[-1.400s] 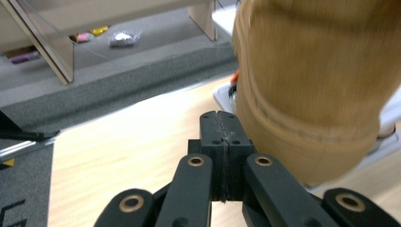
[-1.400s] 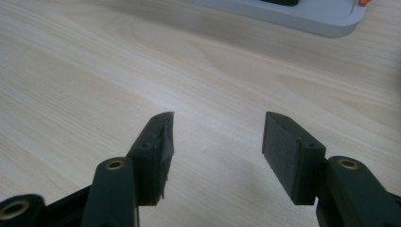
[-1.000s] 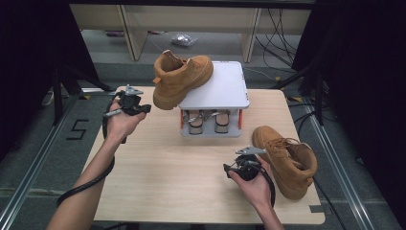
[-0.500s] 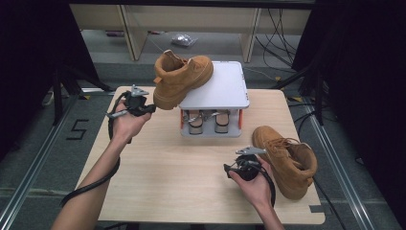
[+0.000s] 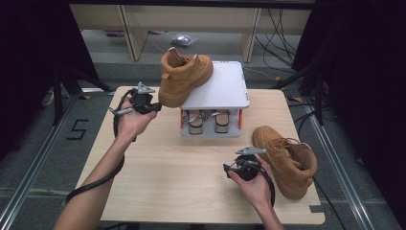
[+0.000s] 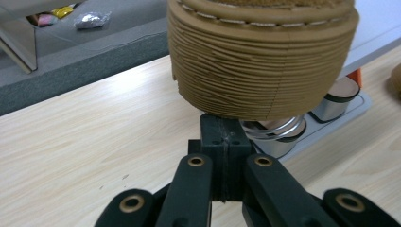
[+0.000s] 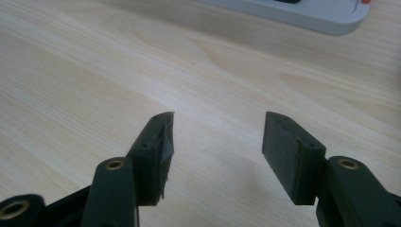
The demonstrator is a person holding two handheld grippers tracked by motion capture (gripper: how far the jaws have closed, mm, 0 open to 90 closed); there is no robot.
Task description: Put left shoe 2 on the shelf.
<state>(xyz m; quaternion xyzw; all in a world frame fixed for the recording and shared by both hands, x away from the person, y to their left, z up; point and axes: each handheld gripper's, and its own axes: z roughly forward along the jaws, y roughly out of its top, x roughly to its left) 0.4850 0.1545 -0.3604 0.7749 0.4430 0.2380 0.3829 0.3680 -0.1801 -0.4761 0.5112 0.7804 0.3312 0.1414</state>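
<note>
On the wooden table [image 5: 158,182] stands a white platform [image 5: 225,91] with a flat top and metal cylinders beneath it. One tan boot [image 5: 184,76] sits on the platform's left edge, its heel end hanging out over the side, above the table. The left hand-held gripper [image 5: 154,106] is held at this overhanging end, its tips right at the sole. In the left gripper view its two black jaws are pressed flat together with nothing between them, and their joined tip sits just under the ribbed sole of the boot [image 6: 260,61], touching it or very nearly so; which one I cannot tell.

The second tan boot [image 5: 287,160] lies on the table near the right front, laces up, well apart from the platform. The right hand-held gripper [image 5: 226,170] is held low over the table just beside this boot, pointing left, away from it. In the right gripper view its jaws stand well apart, with bare table [image 7: 94,71] between them and nothing in their grip. The platform's edge [image 7: 302,14] shows at the top of that view.
</note>
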